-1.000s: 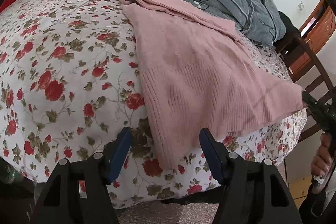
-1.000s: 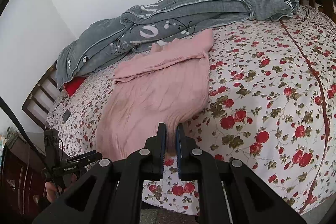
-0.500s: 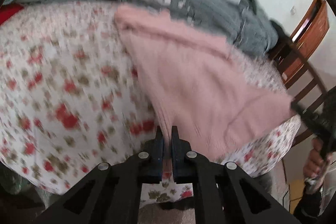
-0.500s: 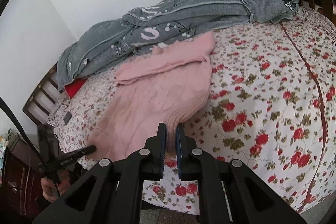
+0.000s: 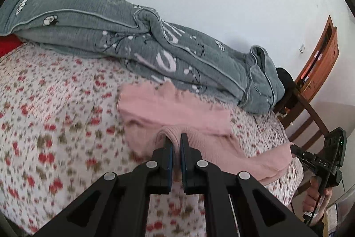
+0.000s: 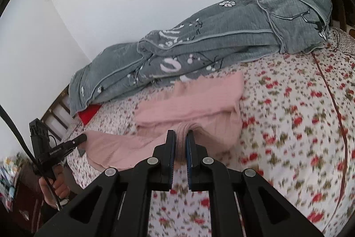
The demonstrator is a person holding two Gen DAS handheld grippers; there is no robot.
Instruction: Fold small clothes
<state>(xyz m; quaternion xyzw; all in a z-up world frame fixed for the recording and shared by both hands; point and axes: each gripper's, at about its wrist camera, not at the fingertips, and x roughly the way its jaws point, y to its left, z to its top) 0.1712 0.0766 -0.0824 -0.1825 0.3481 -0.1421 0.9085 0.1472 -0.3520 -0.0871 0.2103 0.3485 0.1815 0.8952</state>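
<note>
A pink knit garment (image 5: pixel 177 108) lies on the flowered bed, its near hem lifted. It also shows in the right wrist view (image 6: pixel 190 103). My left gripper (image 5: pixel 176 139) is shut on one hem corner, the cloth bunched between its jaws. My right gripper (image 6: pixel 180 137) is shut on the other hem corner. Each gripper shows in the other's view, the right one (image 5: pixel 297 149) at the cloth's right corner and the left one (image 6: pixel 81 138) at its left corner. Both hold the hem above the bed, over the garment's lower part.
A grey quilt (image 5: pixel 133 37) is piled along the wall behind the garment. The flowered sheet (image 5: pixel 44 137) covers the bed. A wooden chair (image 5: pixel 301 112) and a wooden door (image 5: pixel 321 52) stand at the right. A red item (image 6: pixel 88 116) lies under the quilt's end.
My left gripper closed on the hem corner. Both grippers lifted the hem and carried it away from the bed's edge toward the far end of the garment.
</note>
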